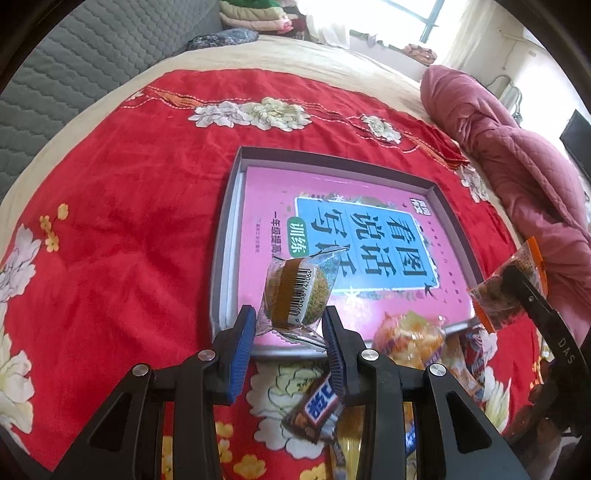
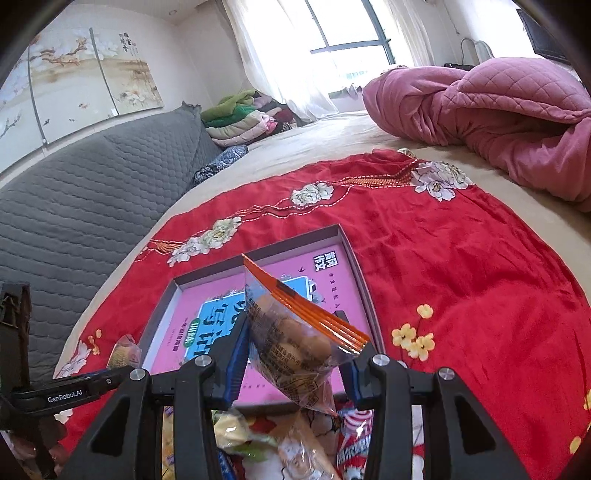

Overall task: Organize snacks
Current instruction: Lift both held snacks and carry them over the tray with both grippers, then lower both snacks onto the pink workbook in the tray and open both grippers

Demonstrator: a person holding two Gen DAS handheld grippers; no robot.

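Here the left tool [image 1: 290,328] grips a clear-wrapped round green pastry [image 1: 295,293] over the shallow grey box [image 1: 229,221] lined pink, while the right tool [image 2: 295,363] clamps an orange-striped clear snack bag [image 2: 291,339] above it.

Both fisheye views look forward and down along their own tongs, close above the red cloth [image 1: 122,229] on the bed. The left view faces the tray [image 1: 226,221] from its near left; the right view looks farther, toward the window [image 2: 347,26]. Both share the tray, the cloth and the pink quilt [image 2: 498,118].
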